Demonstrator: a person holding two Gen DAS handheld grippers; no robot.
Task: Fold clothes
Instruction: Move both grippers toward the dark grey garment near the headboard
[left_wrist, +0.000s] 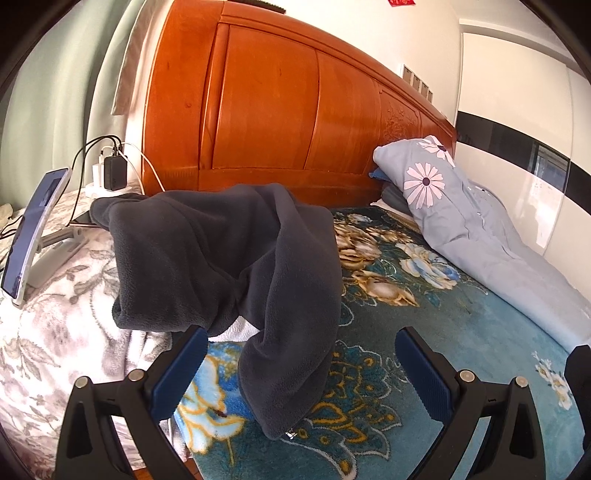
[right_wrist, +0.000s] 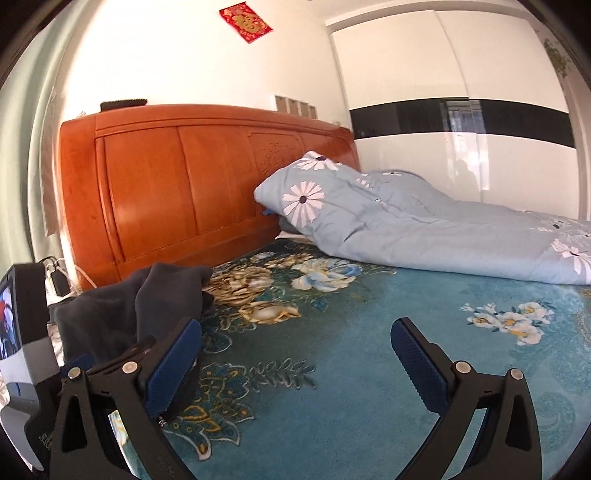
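A dark grey fleece garment (left_wrist: 221, 258) lies crumpled on the bed, draped partly over a grey floral pile at the left, with one part hanging down onto the teal floral blanket (left_wrist: 424, 325). My left gripper (left_wrist: 299, 363) stands open just before it; the hanging end lies between the blue pads (left_wrist: 181, 365) without being pressed. In the right wrist view the same garment (right_wrist: 122, 306) is at the left, beyond the left finger. My right gripper (right_wrist: 295, 354) is open over the bare teal blanket (right_wrist: 351, 350), with nothing between its fingers.
An orange wooden headboard (left_wrist: 266, 110) stands behind the bed. A light blue daisy-print quilt (right_wrist: 424, 229) lies bunched along the right side. A phone on a stand (left_wrist: 33, 229) and a charger with cables (left_wrist: 114, 170) sit at the left. A white wardrobe (right_wrist: 461, 110) closes the right.
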